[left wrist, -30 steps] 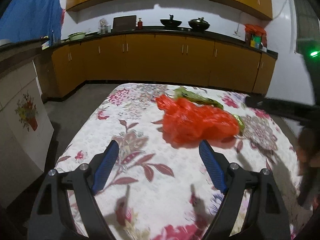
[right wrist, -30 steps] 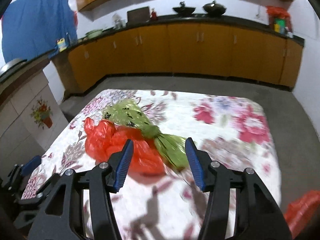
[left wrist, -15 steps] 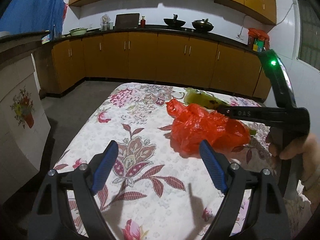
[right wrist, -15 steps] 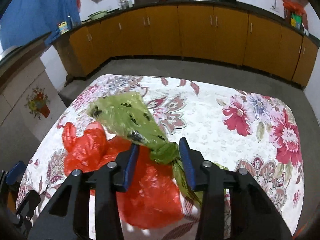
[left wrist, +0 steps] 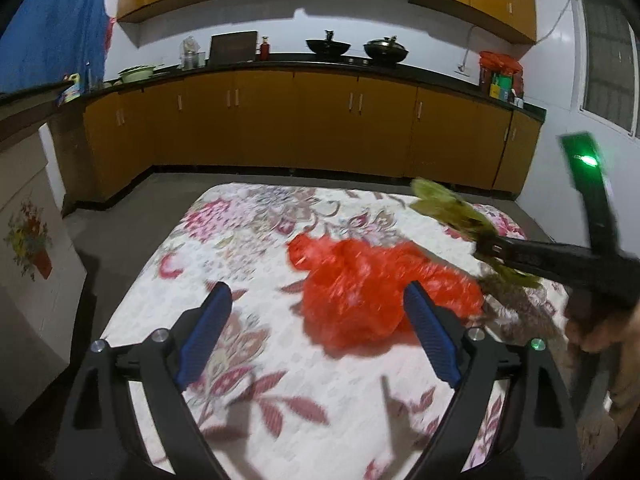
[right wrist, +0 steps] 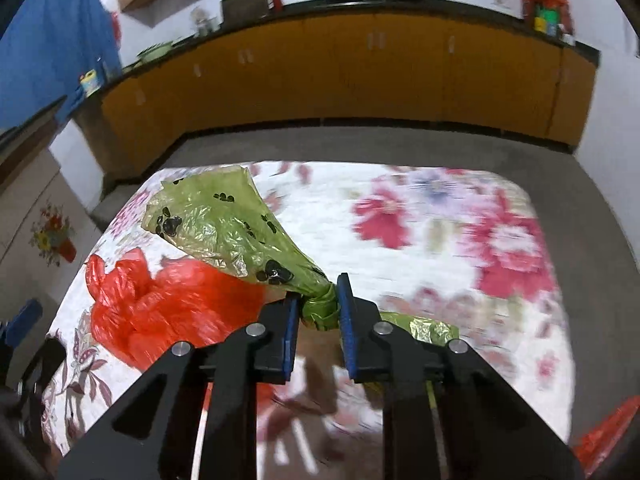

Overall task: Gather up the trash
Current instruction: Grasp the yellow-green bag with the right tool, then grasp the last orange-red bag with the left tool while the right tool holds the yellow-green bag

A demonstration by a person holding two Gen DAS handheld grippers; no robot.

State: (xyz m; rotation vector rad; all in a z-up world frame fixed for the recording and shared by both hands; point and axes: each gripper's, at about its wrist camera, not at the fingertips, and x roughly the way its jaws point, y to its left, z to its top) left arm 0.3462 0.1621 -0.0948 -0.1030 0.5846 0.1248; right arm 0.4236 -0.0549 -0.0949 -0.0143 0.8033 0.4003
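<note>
A crumpled red plastic bag [left wrist: 372, 280] lies on the flowered tablecloth [left wrist: 248, 232]. My left gripper [left wrist: 316, 292] hovers just in front of it, jaws opening wide, nothing between them. A green plastic bag [right wrist: 224, 224] with black paw prints sits partly over the red bag [right wrist: 172, 308]. My right gripper [right wrist: 318, 290] is closing on its knotted neck, and both blue pads touch the knot. In the left wrist view the right gripper [left wrist: 486, 246] holds the green bag [left wrist: 448, 208] at the table's right side, above the cloth.
Orange kitchen cabinets [left wrist: 320, 128] with a dark counter and two woks run along the back wall. Grey floor surrounds the table. A white unit with a flower decal [left wrist: 28, 240] stands at the left. Another red bag [right wrist: 604, 436] shows at the lower right. A hand [left wrist: 600, 328] grips the right tool.
The right gripper's jaws came together around the green bag's knot, and the green bag now stands higher. The left gripper has drawn nearer the red bag.
</note>
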